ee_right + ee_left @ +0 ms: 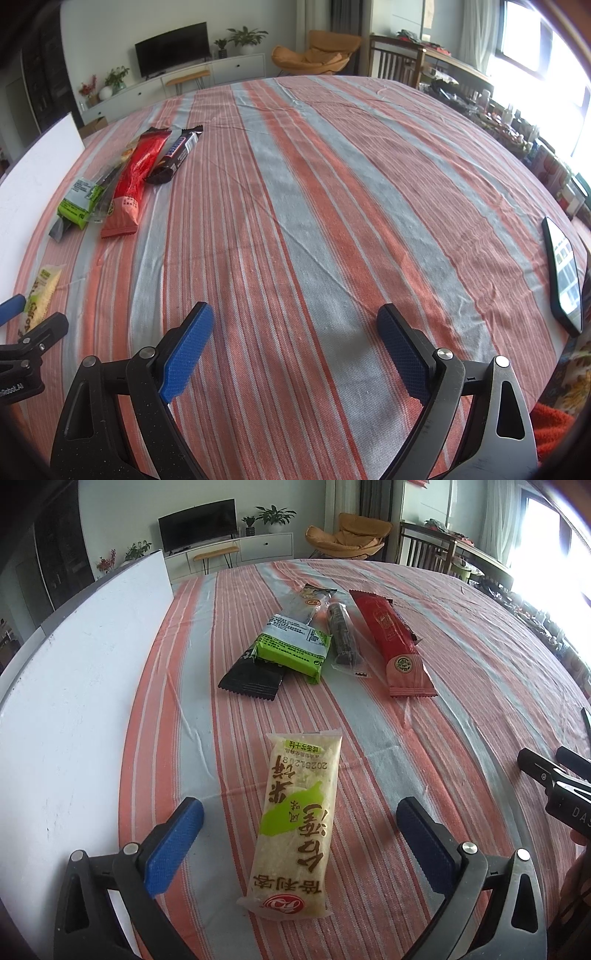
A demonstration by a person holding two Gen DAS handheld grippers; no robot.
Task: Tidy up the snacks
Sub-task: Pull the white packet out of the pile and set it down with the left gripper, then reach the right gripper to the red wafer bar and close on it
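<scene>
Slippage threatens if the left gripper, jaws spread around the rice cracker packet, pinches only film, while the right gripper hangs open and empty.

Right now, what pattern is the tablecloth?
Salmon-red and grey stripes on the tablecloth, clearest in the right wrist view.

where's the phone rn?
Only the right wrist view shows the phone: it lies on the striped tablecloth near the table's right edge, beyond and right of the open right gripper, far from the snacks.

pale rice cracker pack flat, apart from clustered snack packets
</scene>
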